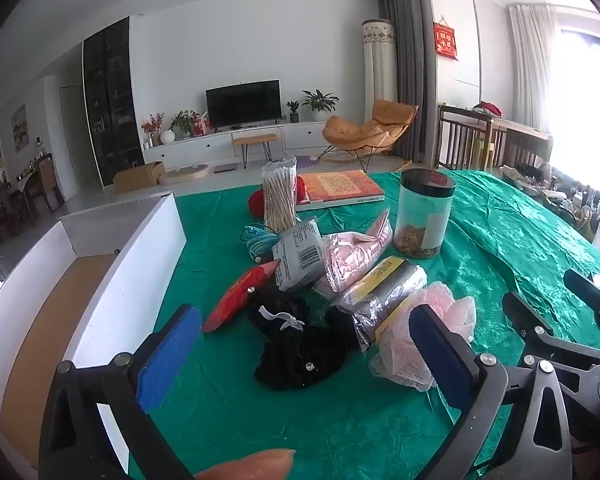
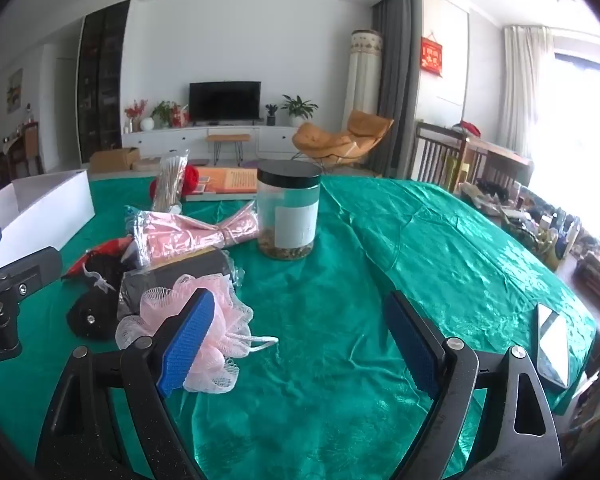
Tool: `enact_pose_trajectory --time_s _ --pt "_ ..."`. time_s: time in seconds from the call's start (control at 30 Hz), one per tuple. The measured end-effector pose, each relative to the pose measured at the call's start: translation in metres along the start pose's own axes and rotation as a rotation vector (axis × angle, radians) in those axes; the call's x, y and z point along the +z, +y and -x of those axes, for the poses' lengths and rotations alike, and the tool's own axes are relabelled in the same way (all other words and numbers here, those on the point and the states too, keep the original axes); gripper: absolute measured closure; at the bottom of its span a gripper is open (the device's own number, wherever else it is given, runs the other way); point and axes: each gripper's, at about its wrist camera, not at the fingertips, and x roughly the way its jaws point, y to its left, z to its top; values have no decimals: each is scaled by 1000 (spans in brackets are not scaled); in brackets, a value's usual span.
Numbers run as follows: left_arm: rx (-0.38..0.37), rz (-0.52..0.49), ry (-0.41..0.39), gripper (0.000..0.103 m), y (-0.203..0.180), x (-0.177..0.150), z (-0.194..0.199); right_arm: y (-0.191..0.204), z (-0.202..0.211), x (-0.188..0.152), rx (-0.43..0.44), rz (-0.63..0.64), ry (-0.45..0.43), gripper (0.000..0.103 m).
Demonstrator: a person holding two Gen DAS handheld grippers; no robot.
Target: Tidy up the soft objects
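Both grippers are hovering with jaws wide, holding nothing. Left gripper (image 1: 304,356) is lining up over the black scrunchies (image 1: 300,344) at the pile's near edge, white box (image 1: 124,280) just left. Right gripper (image 2: 300,344) is idling beside the pink mesh pouf (image 2: 196,332). I'd be pinching fabric only, avoiding the foil roll (image 1: 384,292).

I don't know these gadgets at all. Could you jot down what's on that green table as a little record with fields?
Surface: green tablecloth
Container: white box, at the left
Soft items: pink mesh sponge; black lace fabric; pink foil pouch
Hard items: clear jar, upright, black lid; book; cotton swabs
Left gripper: open, empty
Right gripper: open, empty
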Motion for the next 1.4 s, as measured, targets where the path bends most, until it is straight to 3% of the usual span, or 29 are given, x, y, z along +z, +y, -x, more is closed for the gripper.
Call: enact_pose_trajectory --time_s 1.4 --pt "41 -27 47 0 2 -10 -10 -1 -1 0 7 -7 6 14"
